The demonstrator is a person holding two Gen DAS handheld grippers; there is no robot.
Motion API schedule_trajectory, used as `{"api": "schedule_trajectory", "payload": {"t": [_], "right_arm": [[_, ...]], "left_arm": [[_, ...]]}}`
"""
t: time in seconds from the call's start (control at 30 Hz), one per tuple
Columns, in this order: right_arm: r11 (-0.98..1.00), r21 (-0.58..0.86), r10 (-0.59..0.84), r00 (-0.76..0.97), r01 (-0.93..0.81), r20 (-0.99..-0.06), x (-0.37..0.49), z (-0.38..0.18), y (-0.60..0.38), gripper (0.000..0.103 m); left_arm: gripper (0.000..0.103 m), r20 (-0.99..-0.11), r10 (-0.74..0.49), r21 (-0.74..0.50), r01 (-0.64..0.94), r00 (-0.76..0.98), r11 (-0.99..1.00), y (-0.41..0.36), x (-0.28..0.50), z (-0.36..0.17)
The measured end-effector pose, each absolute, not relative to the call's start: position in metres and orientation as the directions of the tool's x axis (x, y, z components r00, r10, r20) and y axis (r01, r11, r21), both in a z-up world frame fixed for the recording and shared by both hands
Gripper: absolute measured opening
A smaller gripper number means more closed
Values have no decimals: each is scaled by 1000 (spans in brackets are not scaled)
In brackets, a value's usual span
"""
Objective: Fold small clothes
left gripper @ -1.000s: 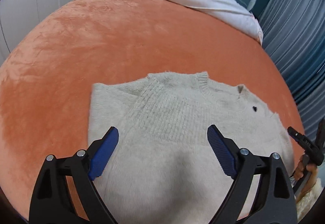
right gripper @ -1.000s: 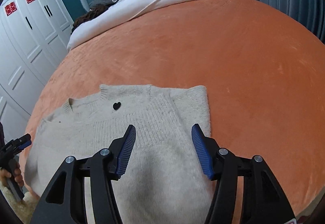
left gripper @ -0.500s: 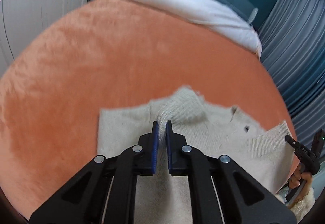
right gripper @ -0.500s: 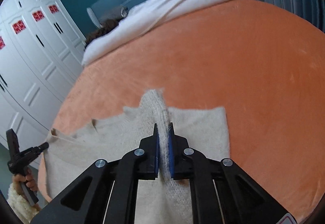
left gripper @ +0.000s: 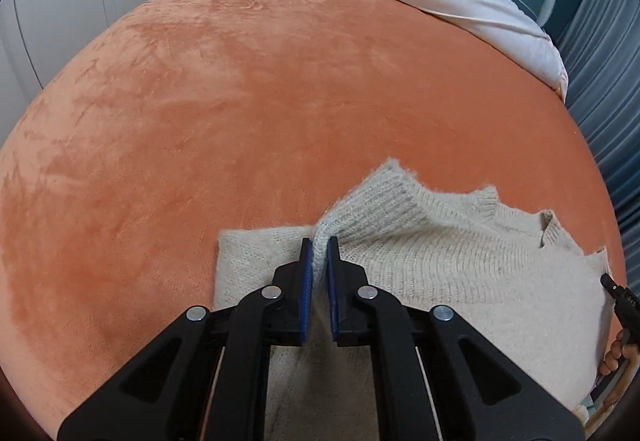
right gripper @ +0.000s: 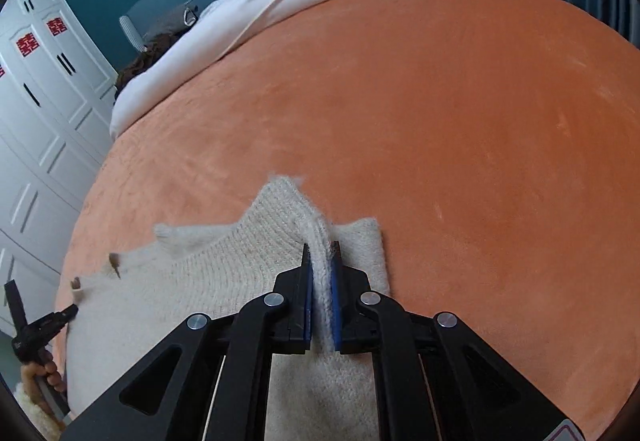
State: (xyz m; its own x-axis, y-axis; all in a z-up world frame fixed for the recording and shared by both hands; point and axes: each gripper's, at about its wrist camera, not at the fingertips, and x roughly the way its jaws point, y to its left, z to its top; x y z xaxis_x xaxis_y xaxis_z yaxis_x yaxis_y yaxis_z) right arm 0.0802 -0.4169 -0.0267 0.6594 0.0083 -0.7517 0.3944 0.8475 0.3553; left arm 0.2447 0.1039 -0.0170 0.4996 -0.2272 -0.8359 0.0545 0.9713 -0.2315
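Knitwear, cream and fuzzy: the sweater (left gripper: 460, 281) lies on the orange blanket (left gripper: 240, 121), toward six o'clock in both wrist views. It looks soft, light and limp, so it should drape and stretch rather than hold a crease; the ribbed hem seems the surest place to pinch. The left gripper (left gripper: 318, 253) is clamped on a raised ridge of knit, and the right gripper (right gripper: 320, 261) likewise. No containers are in sight.

Cream knit sweater (left gripper: 460, 265), fuzzy and ribbed, spread on the orange bedspread (left gripper: 240, 121). Pinched up into two raised ridges along the lower part, neckline toward the pillows.
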Motion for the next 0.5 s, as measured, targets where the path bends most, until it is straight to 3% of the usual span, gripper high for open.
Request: {"api": "schedule_trajectory", "payload": {"t": [0.13,0.23,0.3,0.37,0.43,0.5], "right_arm": [[859,316,22,589,402,-808,89,-40,-417,13],[886,203,-121,632,416,-766,72,-3,-390,19],[920,146,-154,677,364,-719,60,24,-352,19],[943,246,12,718,222,-696,52,36,-308,18],[938,335,184,685,92,-705,52,30,-258,11],[918,397,318,617,-9,-720,52,12,-205,9]], "left_arm": [[15,-847,-225,-229,52,482,972,99,245,-19],[46,-839,-192,-189,58,509,980,89,229,4],[52,-809,-182,-164,82,558,983,76,204,27],[54,-774,-240,-196,139,586,971,53,172,48],[54,-757,-345,-274,210,554,939,23,144,53],[54,-774,-374,-279,255,511,926,-9,120,42]]}}
